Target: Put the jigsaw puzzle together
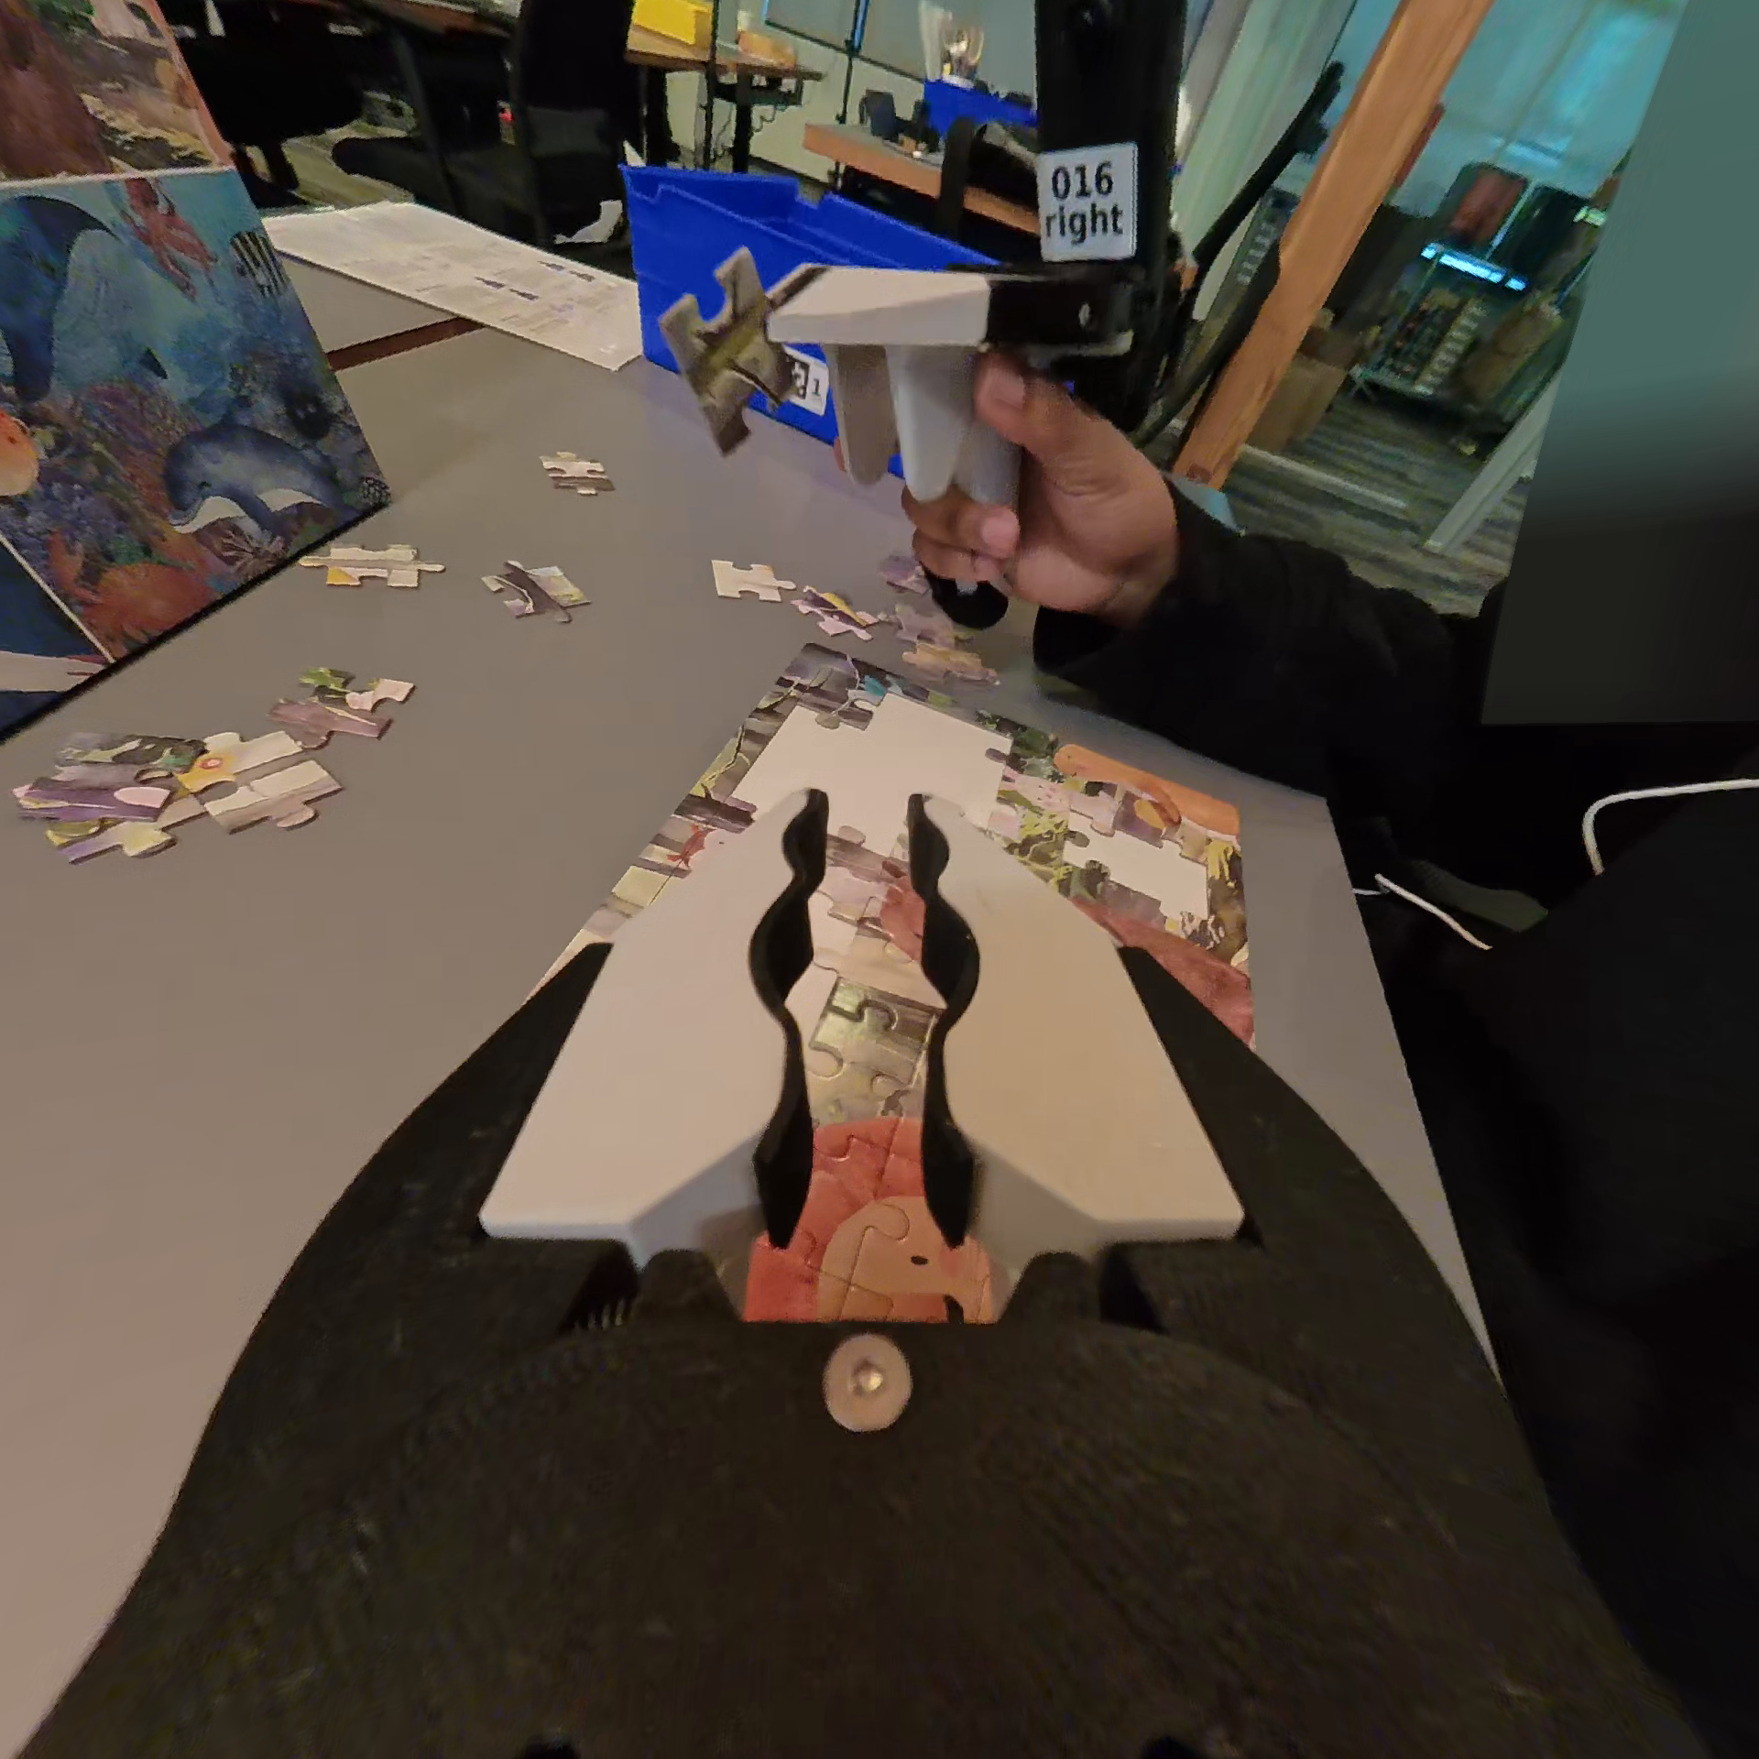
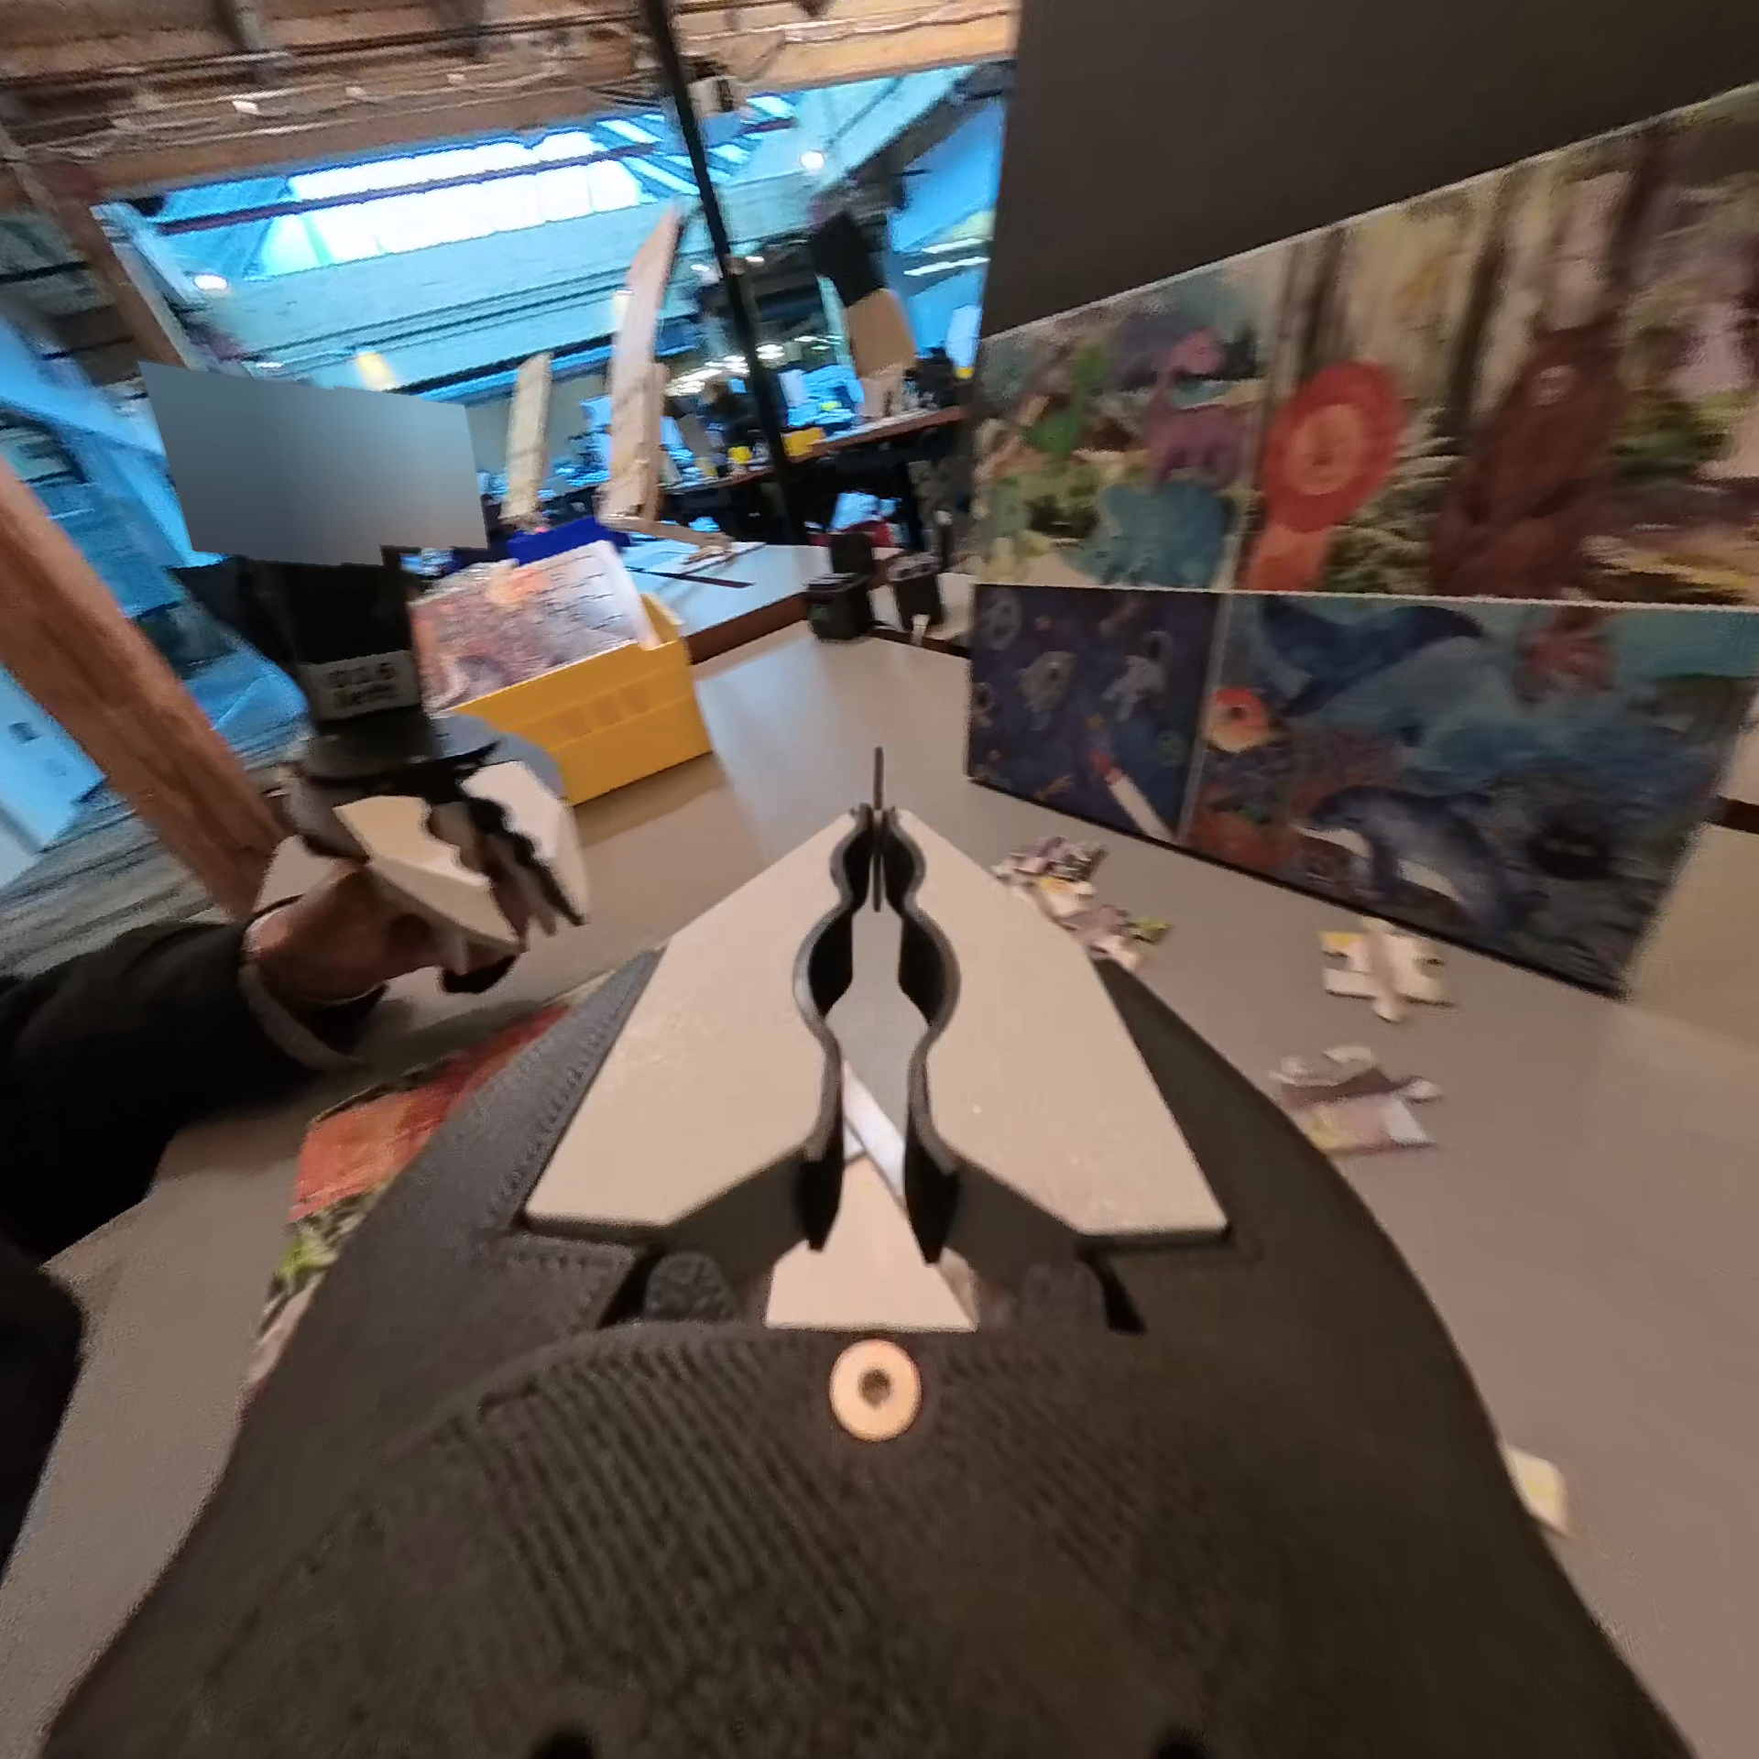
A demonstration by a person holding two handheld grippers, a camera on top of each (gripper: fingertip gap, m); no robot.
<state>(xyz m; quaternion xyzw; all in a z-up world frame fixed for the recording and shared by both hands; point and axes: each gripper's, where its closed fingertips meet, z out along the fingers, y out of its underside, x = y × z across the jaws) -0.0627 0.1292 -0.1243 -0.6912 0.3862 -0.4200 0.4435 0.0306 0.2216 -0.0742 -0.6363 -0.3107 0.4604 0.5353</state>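
Spreading across most of the left wrist view, the grey surface (image 1: 533, 952) carries everything. At upper left stands the puzzle box (image 1: 162, 419), printed with dolphins and reef fish. Right of centre lies the partly built jigsaw puzzle (image 1: 1123, 857): its border and lower part are joined, showing an orange-brown animal and leafy patches, while white gaps remain in its upper middle. At upper centre, behind the surface, sits a blue bin (image 1: 723, 238). Loose pieces (image 1: 181, 780) cluster at middle left, with others scattered between the box and the puzzle's far edge. The left tool (image 1: 864, 809) hangs over the puzzle's near half, its fingers apart with nothing between them. At upper centre the right tool (image 1: 776, 319), held by a hand (image 1: 1057, 514), is raised above the surface beyond the puzzle's far edge and is clamped on a single puzzle piece (image 1: 723, 357), grey-green, tilted on edge. In the right wrist view that piece (image 2: 877, 819) shows only as a thin dark sliver at the closed fingertips.
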